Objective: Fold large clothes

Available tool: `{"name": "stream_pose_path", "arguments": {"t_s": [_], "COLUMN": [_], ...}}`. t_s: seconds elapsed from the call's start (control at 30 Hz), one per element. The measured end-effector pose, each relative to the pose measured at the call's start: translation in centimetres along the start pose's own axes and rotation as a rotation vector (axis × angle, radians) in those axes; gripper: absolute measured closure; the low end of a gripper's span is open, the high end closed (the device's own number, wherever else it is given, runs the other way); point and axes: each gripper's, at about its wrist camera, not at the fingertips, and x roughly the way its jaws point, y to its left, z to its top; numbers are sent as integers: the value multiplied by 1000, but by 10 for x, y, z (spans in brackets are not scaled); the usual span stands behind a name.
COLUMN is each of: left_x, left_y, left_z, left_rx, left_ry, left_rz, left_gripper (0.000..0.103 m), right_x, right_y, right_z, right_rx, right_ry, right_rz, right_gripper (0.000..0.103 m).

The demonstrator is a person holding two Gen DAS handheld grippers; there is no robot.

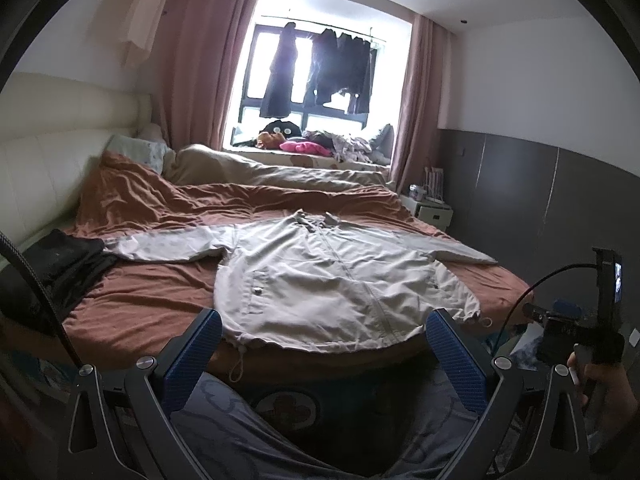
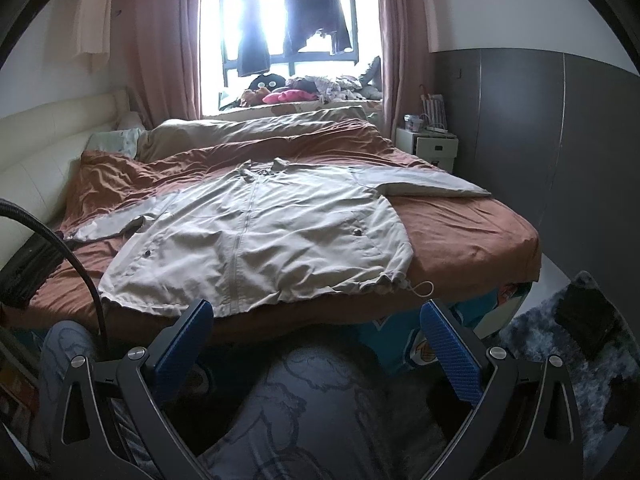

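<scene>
Ahead on the bed (image 2: 460,236) lies the jacket (image 1: 332,280) — sleeves out sideways, hem nearest both released, empty tongs — left gripper (image 1: 324,344) and right gripper (image 2: 316,330) about equally near

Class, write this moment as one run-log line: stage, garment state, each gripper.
stage: pre-fold | jacket: flat, zipped, sleeves out on bed | left gripper: open, empty | right gripper: open, empty

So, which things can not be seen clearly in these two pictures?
- Jacket: its left-hand sleeve end in the right wrist view is hidden by the black cable.
- Dark clothes, left wrist view: too dark to identify.
- Hanging clothes: backlit by the window.
- Nightstand items: too small.
</scene>
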Motion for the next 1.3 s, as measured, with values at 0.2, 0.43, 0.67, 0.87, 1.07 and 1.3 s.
{"name": "stream_pose_path", "arguments": {"t_s": [0.2,0.43,0.67,0.87,1.07,1.3], "left_x": [-2,-4,-3,-2,-2,1], "left_y": [0,2,3,4,5,7], "left_z": [-2,-3,-3,-3,-2,-1], "left_rx": [-6,-14,-16,-18,-18,-13], "left_ry": [-2,1,-6,-2,-1,8], "left_rz": [9,7,4,8,6,12], "left_gripper": [0,0,0,0,0,0], "right_x": [0,2,5,6,8,11], "right_y": [4,4,2,6,9,14], "right_z": [-4,-5,-6,-4,-5,-5], "right_rx": [-12,-12,-1,-1,-16,-66], "right_ry": [-4,1,14,15,10,9], "right_rz": [-4,11,-10,-19,-20,-50], "right_gripper": [0,0,0,0,0,0]}}
